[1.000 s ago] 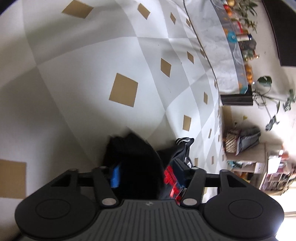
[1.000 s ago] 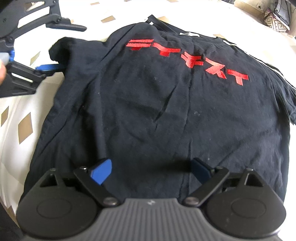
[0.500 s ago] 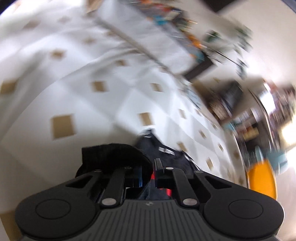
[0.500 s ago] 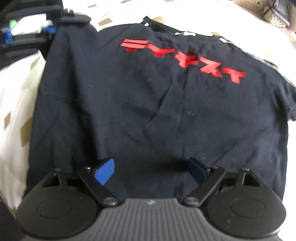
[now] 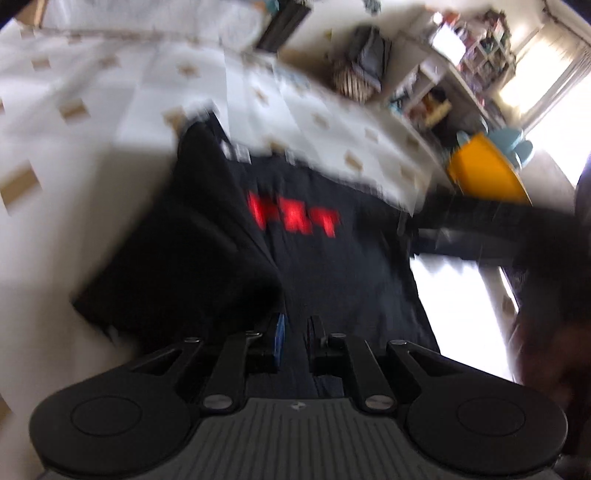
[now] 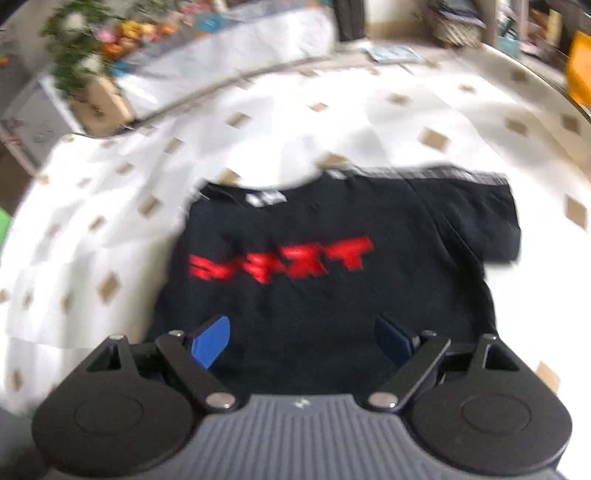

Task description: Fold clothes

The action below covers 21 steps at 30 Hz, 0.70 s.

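Note:
A black T-shirt [image 5: 332,266] with a red print [image 6: 277,264] lies flat on a white cover with tan diamonds [image 6: 110,221]. My left gripper [image 5: 295,332] is shut on a fold of the T-shirt's left side, and the cloth rises from the cover up to its fingers. In the right wrist view the T-shirt [image 6: 314,332] has a straight left edge, and its right sleeve [image 6: 491,221] sticks out. My right gripper [image 6: 303,339] hangs open above the lower part of the T-shirt with nothing between its blue pads [image 6: 210,345]. Both views are blurred by motion.
A yellow object [image 5: 484,173] and cluttered shelves [image 5: 461,74] stand beyond the cover's far right. Flowers and plants [image 6: 92,33] line the back left. A dark blurred shape [image 5: 480,229] reaches in from the right of the left wrist view.
My left gripper shut on the sleeve, rolled, and carried the cloth up and over the shirt. My right gripper rose away from the shirt and stayed open.

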{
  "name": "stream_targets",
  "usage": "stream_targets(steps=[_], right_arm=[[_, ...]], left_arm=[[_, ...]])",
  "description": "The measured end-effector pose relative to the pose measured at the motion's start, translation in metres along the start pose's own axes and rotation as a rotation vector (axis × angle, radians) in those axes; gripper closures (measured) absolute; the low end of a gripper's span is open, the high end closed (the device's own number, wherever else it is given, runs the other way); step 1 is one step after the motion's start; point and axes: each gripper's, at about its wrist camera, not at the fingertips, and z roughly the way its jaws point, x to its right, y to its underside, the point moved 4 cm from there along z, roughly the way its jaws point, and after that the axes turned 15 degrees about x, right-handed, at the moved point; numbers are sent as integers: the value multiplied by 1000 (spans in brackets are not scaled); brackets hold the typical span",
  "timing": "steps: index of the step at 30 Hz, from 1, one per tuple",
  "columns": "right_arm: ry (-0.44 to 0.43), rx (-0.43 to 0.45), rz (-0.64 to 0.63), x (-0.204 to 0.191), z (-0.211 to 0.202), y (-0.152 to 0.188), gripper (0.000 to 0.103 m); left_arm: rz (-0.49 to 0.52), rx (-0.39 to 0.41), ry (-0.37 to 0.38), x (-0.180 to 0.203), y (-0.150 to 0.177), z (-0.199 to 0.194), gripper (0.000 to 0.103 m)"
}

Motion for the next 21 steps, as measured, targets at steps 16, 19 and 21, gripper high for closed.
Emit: stream_targets(steps=[16,19,21], right_arm=[[-291,-15,-355,-102,30,4,48],[-300,-44,-379,-109,39,16,49],[-319,-50,-395,-115,40,22,49]], left_arm=[[-87,-90,-194,-31,8,-37,68],[-132,-142,-269,-53,5,-44,53],[-141,-170,-312,-64,6,-48,52]])
